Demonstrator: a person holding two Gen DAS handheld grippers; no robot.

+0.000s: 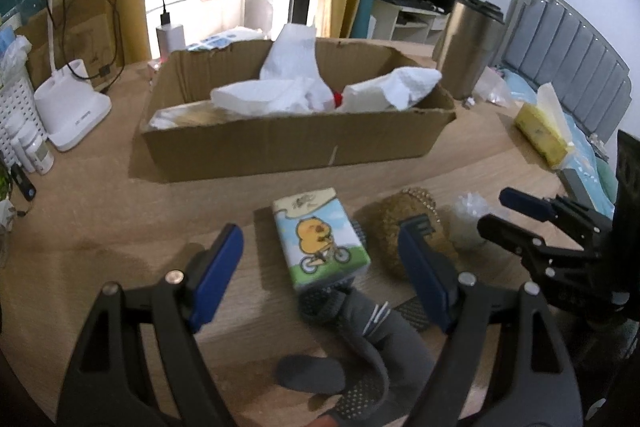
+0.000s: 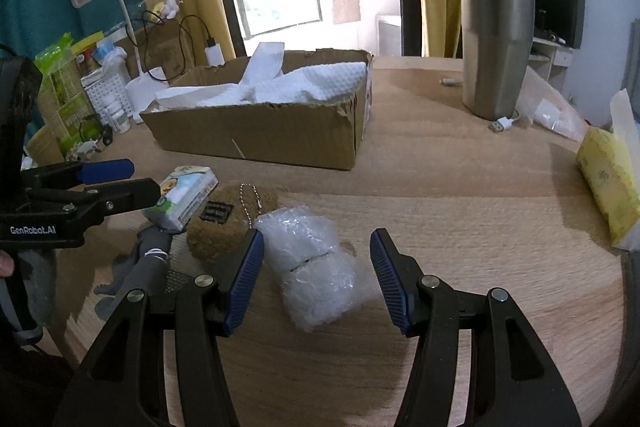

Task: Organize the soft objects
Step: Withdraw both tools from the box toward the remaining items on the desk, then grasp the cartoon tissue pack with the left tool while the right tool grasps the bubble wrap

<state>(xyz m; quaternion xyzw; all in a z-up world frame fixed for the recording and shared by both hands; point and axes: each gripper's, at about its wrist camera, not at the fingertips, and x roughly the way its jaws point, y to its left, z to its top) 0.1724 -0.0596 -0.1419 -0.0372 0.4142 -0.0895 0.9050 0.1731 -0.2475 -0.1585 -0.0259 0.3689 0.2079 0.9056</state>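
Observation:
A cardboard box (image 1: pixel 296 143) (image 2: pixel 260 135) at the back of the wooden table holds white cloths (image 1: pixel 288 83) (image 2: pixel 304 83). In front of it lie a tissue pack (image 1: pixel 320 239) (image 2: pixel 186 199) printed with a yellow chick, a brown plush ball (image 1: pixel 404 231) (image 2: pixel 228 223) with a bead chain, a wad of bubble wrap (image 1: pixel 466 223) (image 2: pixel 312 267) and a grey glove (image 1: pixel 360 339) (image 2: pixel 148 263). My left gripper (image 1: pixel 320 275) (image 2: pixel 136 179) is open, its pads flanking the tissue pack without touching. My right gripper (image 2: pixel 316 267) (image 1: pixel 500 213) is open astride the bubble wrap, pads apart from it.
A steel tumbler (image 1: pixel 468 47) (image 2: pixel 496 55) stands right of the box, with a USB plug (image 2: pixel 502 125) and a clear plastic bag (image 2: pixel 552 111) beside it. A yellow tissue packet (image 1: pixel 540 135) (image 2: pixel 608 183) lies at the right edge. A white lamp base (image 1: pixel 72 111) and basket (image 1: pixel 16 111) crowd the left.

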